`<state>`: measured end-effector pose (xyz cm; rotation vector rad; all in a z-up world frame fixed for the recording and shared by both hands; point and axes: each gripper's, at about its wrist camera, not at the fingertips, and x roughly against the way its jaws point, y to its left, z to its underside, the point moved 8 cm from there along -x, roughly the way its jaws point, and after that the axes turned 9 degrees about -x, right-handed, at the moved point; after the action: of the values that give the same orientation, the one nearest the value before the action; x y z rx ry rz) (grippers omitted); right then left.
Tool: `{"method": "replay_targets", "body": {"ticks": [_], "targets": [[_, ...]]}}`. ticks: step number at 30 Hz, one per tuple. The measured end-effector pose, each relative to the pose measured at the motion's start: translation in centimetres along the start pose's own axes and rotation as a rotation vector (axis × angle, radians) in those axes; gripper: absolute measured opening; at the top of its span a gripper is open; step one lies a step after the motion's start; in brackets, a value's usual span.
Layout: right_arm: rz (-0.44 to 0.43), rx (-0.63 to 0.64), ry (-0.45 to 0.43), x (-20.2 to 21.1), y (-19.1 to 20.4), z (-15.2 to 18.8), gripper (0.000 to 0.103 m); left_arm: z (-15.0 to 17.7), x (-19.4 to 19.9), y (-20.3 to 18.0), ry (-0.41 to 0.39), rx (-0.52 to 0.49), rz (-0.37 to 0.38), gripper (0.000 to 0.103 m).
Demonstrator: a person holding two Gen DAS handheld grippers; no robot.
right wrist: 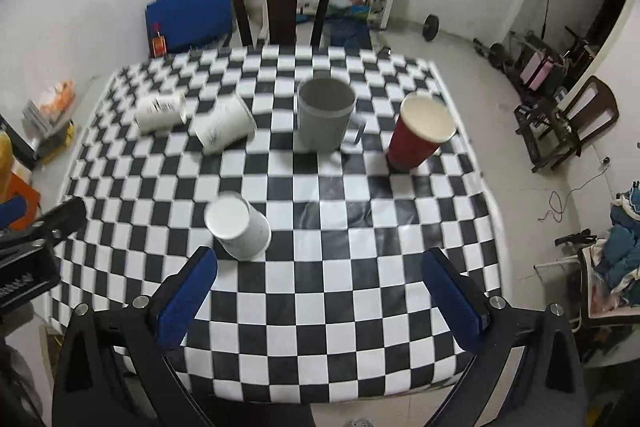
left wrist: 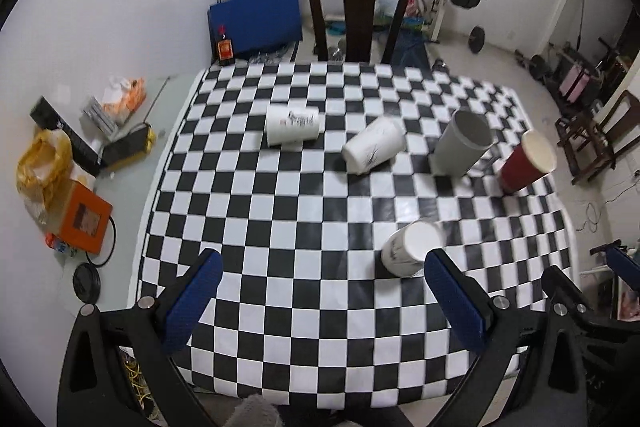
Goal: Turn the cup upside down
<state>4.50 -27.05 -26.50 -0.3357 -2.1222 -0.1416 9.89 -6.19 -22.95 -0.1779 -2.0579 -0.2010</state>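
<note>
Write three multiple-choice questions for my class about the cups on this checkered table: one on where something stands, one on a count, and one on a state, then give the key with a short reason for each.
1. Which cup stands farthest to the right on the table?
A. the grey mug
B. the red cup
C. a white cup

2. How many cups are on the table in all?
A. three
B. four
C. five

3. How do the two grippers stand?
A. both open and empty
B. both shut on a cup
C. one open, one holding the mug

Key:
1 B: the red cup stands right of the grey mug, near the edge of the table.
2 C: three white cups, the near one and two lying at the far left, plus the mug and the red cup.
3 A: the left gripper and the right gripper both show spread fingers with only tablecloth between them.
</note>
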Motion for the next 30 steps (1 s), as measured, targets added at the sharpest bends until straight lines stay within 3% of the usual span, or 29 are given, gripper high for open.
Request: {"method": "replay_targets", "body": {"ticks": [7, 13, 19, 30], "targets": [[0.038, -0.029, -0.07, 8.0, -0.4, -2.6, 0.103, -1.7, 5.8, 0.2, -0.052, -0.013, 0.0, 0.103], [0.044, -0.042, -0.045, 12.5, -0.6, -3.3, 0.103, -1.9, 8.8, 0.7, 0.009, -0.003, -0.013, 0.103], [0.036, -0.044, 0.004, 15.2, -0.8, -3.4, 0.103, -1.5, 10.8, 0.5, 0.055, 0.008, 0.015, 0.103], [0.027, -0.041, 0.061, 17.2, -1.1, -3.2, 0.103, -0.8, 12.7, 0.4, 0.065, -0.003, -0.002, 0.103]]}}
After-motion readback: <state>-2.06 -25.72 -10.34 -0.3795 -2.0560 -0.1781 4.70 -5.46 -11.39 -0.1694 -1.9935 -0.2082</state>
